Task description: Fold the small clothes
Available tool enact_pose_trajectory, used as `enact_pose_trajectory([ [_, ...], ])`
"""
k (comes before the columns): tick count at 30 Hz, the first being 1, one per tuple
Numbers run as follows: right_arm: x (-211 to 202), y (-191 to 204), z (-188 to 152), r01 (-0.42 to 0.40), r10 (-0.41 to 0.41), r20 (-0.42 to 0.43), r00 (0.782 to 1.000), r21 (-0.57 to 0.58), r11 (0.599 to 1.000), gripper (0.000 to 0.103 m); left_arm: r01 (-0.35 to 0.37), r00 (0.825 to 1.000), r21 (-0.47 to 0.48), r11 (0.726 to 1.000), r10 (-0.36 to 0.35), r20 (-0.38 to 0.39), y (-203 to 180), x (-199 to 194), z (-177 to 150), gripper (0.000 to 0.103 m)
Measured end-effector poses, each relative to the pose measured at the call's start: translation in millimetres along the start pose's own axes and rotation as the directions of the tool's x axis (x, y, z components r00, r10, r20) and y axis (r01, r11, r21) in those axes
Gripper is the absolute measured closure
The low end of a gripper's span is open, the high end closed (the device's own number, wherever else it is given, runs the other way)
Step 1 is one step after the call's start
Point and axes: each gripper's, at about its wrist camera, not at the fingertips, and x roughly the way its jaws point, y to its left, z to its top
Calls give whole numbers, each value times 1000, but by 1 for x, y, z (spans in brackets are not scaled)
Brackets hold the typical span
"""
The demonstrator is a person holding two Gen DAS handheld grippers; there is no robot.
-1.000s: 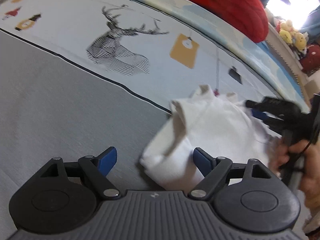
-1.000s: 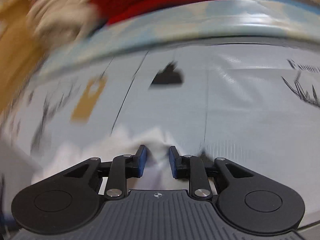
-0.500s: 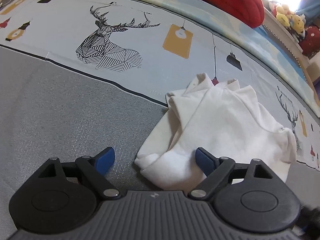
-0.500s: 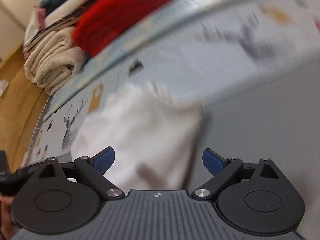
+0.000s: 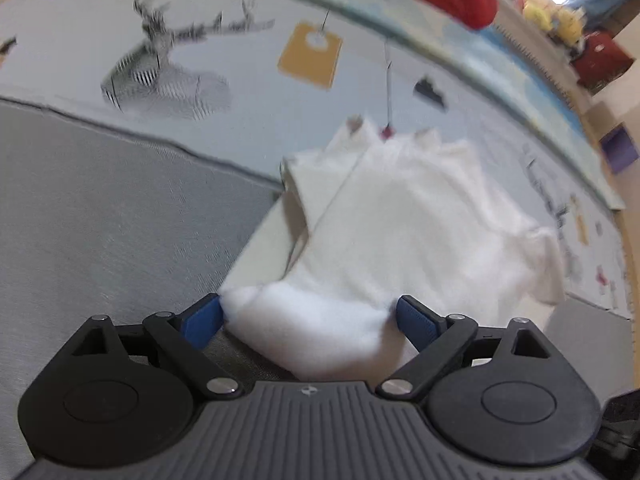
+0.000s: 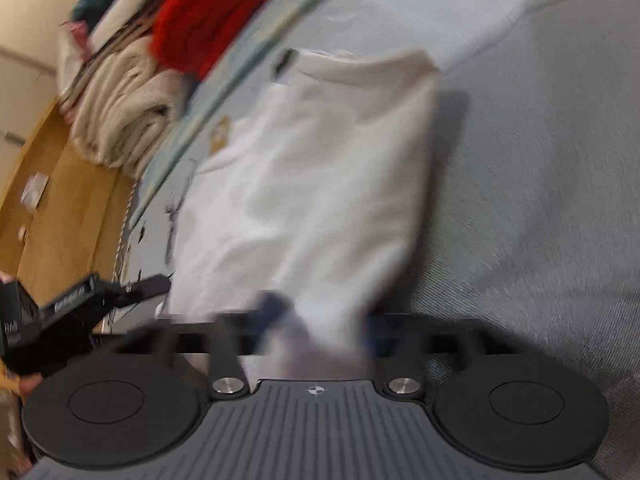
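A: Where is the white garment (image 5: 400, 232)?

B: Partly folded on the grey printed bedspread (image 5: 100, 220), its near hem at six o'clock, between the left gripper (image 5: 308, 316)'s jaws, which are opening, pads spread.

A: And the right gripper (image 6: 320, 320)?

B: Closing, cloth between its blurred pads; contact unclear. Lettering on the left gripper, at nine o'clock, is unreadable.

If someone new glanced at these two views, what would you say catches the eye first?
First, the white garment, crumpled on the grey sheet in the middle of both views. The left claw, jaws opening, straddles its near edge, while the right claw is closing around another edge. Behind, a bright red knit sits among piled clothes.
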Motion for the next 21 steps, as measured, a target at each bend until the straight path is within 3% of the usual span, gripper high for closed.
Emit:
enact_pose_trajectory([
  [2, 1, -6, -1, -6, 5, 6, 1000, 27, 1000, 83, -1, 1000, -34, 999, 1, 8, 1, 7, -2, 15],
  [3, 3, 1, -1, 14, -14, 6, 1000, -4, 1000, 84, 19, 1000, -40, 999, -19, 16, 1, 4, -2, 30],
  [4, 5, 8, -1, 39, -38, 8, 999, -55, 998, 84, 50, 999, -33, 998, -49, 15, 0, 2, -1, 37],
  [6, 7, 21, 1, 85, -84, 11, 996, -143, 986, 85, 45, 999, -47, 998, -44, 30, -3, -2, -1, 47],
  [10, 10, 32, 21, 149, -147, 27, 989, -249, 957, 85, 37, 999, -37, 999, -36, 24, -19, 0, 2, 53],
  [16, 15, 20, 91, 239, -209, 136, 968, -267, 933, 86, 24, 1000, 59, 998, -24, 9, -65, 24, 24, 47],
  [19, 21, 12, 123, 320, -272, 203, 941, -266, 909, 85, -70, 997, 131, 989, 66, 36, -83, 19, 25, 21],
  [20, 22, 10, 131, 331, -282, 204, 937, -273, 903, 76, -98, 995, 165, 981, 90, 53, -87, 12, 22, 11],
  [21, 21, 8, 134, 346, -303, 191, 934, -264, 900, 58, -118, 992, 192, 974, 105, 75, -89, 4, 18, 8],
])
